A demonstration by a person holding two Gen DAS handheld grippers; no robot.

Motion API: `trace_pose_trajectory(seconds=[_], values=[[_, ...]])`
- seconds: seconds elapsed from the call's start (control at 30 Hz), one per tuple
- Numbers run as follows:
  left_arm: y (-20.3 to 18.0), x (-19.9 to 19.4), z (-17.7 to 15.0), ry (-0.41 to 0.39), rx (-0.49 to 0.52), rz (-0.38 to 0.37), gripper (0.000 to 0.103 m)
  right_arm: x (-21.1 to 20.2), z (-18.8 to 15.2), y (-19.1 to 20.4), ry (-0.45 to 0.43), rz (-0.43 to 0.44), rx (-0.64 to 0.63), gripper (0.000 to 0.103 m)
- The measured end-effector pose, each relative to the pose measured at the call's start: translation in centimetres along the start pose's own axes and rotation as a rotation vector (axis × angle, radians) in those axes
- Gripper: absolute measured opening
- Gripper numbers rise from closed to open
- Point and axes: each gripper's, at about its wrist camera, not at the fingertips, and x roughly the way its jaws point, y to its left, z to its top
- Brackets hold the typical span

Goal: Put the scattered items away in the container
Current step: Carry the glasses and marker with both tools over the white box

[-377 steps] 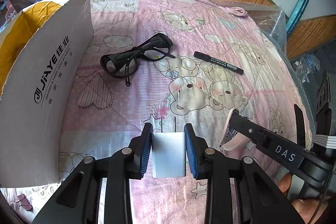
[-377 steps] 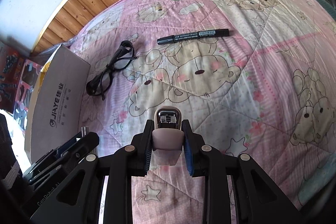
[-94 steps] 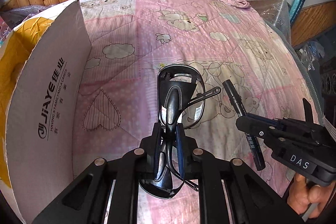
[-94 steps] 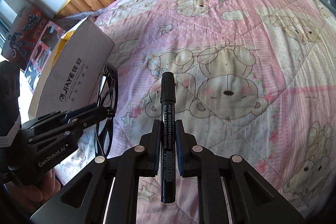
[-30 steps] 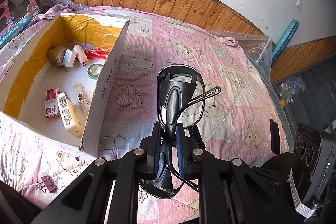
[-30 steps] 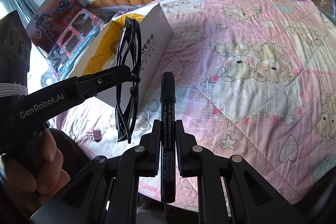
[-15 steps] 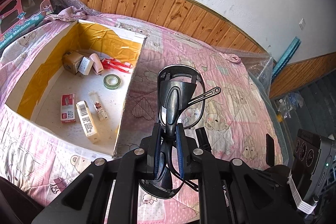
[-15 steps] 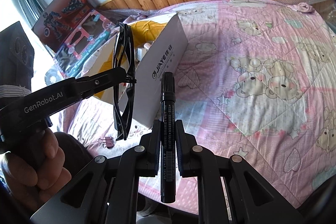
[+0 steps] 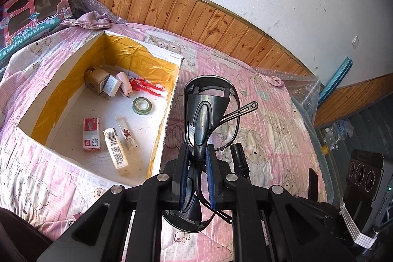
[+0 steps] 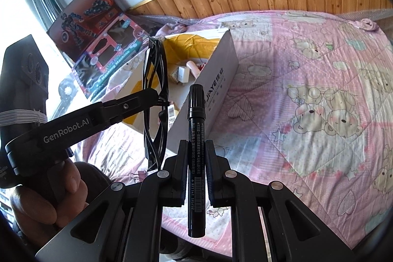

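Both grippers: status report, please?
Left gripper shut on black glasses. Right gripper shut on black marker pen. Open cardboard box ahead, nothing blocking.

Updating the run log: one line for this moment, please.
left hand-held gripper: shut on black plastic glasses | right hand-held gripper: shut on black marker pen | white cardboard box: open

Since 12.6 s ago the left gripper [image 9: 197, 161] has swapped the white charger block for the black-framed glasses [image 9: 208, 114], and the right gripper [image 10: 195, 158] has swapped the pale pink clipper for the black marker pen [image 10: 195, 129]. Charger [image 9: 111, 86] and clipper [image 9: 124, 87] now lie inside the open white cardboard box with yellow lining [image 9: 169, 100], toward its 12 o'clock end. Both grippers have risen off the pink bear-print quilt [image 10: 307, 95] over the last 3 s. In the left wrist view the box interior has come fully into sight at 9 to 10 o'clock; in the right wrist view the box has swung in to 11 o'clock.
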Motion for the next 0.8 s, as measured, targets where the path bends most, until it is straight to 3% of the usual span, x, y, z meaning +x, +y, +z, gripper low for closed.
trace_pose_trajectory(seconds=[0.8], values=[[5.4,-3.5,3.3,-0.088,-0.088,0.036,0.014,1.9,3.5,5.0,-0.013,0.048,-0.080,0.014]])
